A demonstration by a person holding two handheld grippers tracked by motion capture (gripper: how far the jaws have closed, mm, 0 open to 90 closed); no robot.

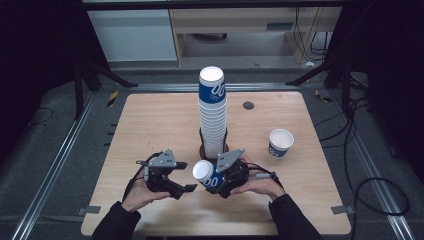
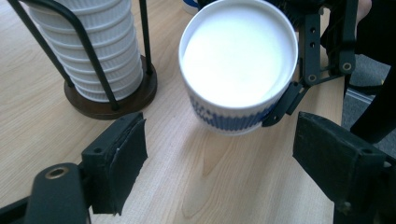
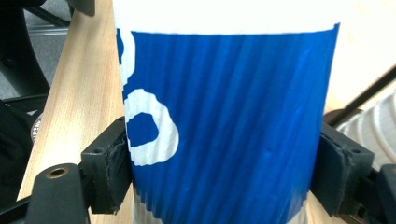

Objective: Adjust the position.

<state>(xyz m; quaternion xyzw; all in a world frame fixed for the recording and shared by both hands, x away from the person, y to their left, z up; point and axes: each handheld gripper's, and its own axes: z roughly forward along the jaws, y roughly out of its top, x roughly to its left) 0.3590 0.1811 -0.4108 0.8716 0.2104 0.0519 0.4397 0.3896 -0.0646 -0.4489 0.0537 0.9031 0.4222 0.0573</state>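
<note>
Taking the tall cup stack (image 1: pixel 213 117) in its dark wire holder (image 2: pixel 110 95) as the landmark on the desk (image 1: pixel 150 120): the left gripper (image 1: pixel 186 186) sits to the near left of it, its jaws spread apart with nothing between them, facing a blue-and-white paper cup (image 1: pixel 206 174). That cup lies tipped on its side just in front of the stack's base, clamped across its ribbed blue wall by the right gripper (image 1: pixel 220 181). A second cup (image 1: pixel 280 142) stands upright well to the stack's right.
</note>
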